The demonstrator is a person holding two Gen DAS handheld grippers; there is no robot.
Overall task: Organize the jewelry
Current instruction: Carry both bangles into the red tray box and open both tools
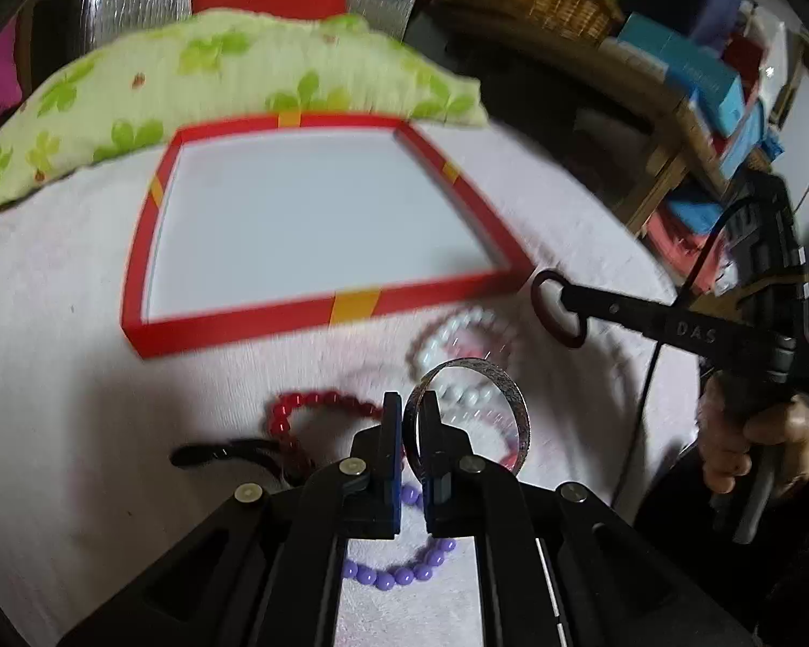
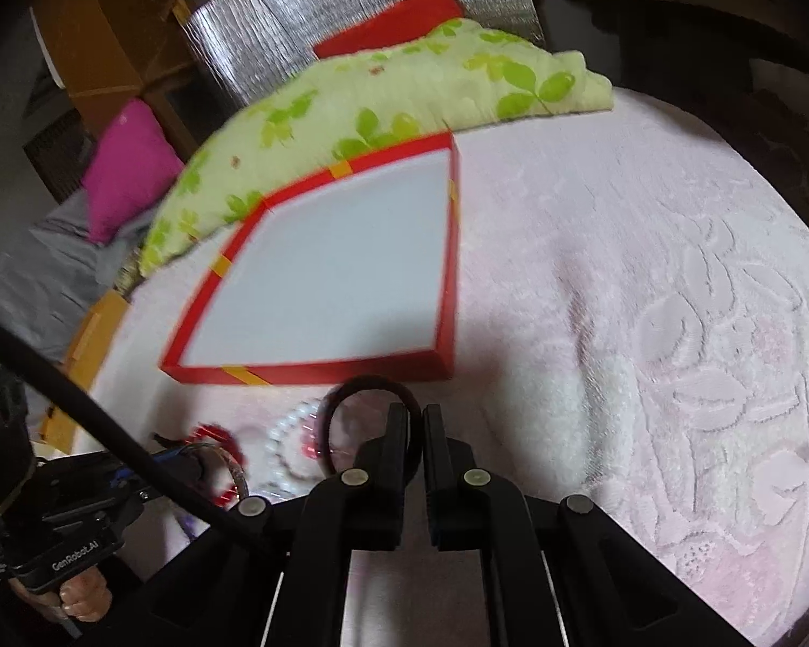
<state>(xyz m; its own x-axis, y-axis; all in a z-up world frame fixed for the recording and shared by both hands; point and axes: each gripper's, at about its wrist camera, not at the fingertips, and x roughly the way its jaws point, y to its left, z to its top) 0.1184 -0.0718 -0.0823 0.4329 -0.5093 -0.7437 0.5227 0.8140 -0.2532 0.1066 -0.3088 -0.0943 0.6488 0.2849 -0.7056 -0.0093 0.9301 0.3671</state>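
A shallow tray has red walls crossed by yellow-orange bands and a plain pale grey-white floor, and it sits on a white-pink towel embossed with a leaf pattern. Behind it lies a light green cushion printed with brighter green clover leaves. Near the tray are a pearl-white bead bracelet, a red bead bracelet, a lilac bead bracelet, a patterned silver bangle and a dark maroon ring.

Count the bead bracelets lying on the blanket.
3: a red one left of the left hand-held gripper, a pearl one ahead of it, a purple one beneath it. Others may be hidden.
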